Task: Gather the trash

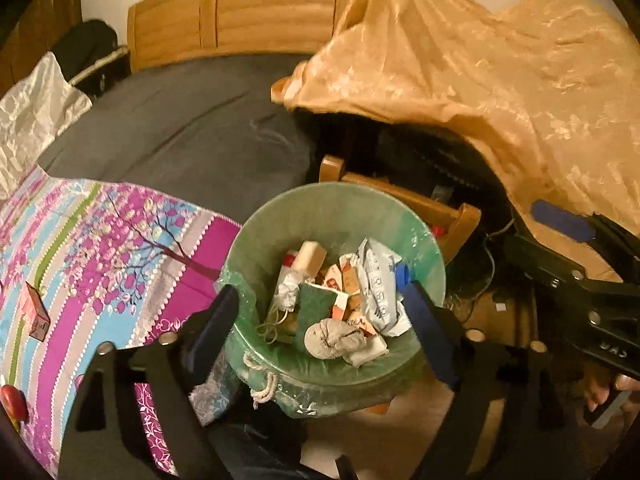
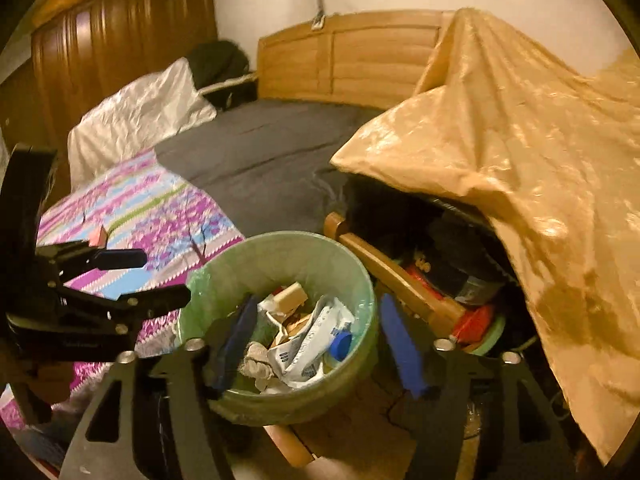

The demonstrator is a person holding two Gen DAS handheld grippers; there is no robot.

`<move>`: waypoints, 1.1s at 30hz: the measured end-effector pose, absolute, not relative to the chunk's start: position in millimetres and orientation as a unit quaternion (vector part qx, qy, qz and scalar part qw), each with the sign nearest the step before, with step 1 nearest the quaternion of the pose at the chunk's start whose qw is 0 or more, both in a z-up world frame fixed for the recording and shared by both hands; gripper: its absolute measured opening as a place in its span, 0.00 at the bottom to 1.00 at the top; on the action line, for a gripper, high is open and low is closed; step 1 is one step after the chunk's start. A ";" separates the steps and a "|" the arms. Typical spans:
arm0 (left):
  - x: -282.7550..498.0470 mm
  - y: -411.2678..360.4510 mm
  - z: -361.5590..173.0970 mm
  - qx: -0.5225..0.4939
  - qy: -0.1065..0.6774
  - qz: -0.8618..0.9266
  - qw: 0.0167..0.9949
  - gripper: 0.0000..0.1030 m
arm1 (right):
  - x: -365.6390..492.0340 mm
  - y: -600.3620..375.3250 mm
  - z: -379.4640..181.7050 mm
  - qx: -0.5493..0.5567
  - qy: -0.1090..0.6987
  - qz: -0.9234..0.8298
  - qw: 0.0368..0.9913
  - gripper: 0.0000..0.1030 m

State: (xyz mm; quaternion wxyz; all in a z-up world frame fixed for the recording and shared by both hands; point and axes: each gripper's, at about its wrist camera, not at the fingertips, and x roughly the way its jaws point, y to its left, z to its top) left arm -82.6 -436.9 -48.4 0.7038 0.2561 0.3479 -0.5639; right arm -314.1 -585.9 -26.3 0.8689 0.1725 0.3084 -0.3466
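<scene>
Now | my left gripper (image 1: pixel 320 312) and right gripper (image 2: pixel 316 340) gape empty above green-lined bin (image 1: pixel 336 208) | risk: snagging liner, tipping bin.

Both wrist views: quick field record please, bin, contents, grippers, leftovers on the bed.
bin: round bin with green plastic liner, on the floor beside the bed
contents: blue-and-white wrapper, grey crumpled sock, tan block, blue cap
left gripper: open, empty, over the bin
right gripper: open, empty, over the bin
leftovers: small pink box on the floral bedspread
</scene>
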 end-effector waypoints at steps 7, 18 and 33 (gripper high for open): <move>-101.5 -419.5 -42.0 0.251 0.328 -0.556 0.721 0.92 | -337.6 -562.8 -17.4 0.138 0.299 -0.381 0.864 0.73; -111.4 -411.4 -39.2 0.265 0.343 -0.545 0.718 0.92 | -349.6 -557.0 -24.4 0.155 0.364 -0.392 0.830 0.82; -115.8 -418.9 -53.1 0.327 0.397 -0.531 0.673 0.92 | -336.4 -567.4 -31.0 0.162 0.377 -0.397 0.821 0.82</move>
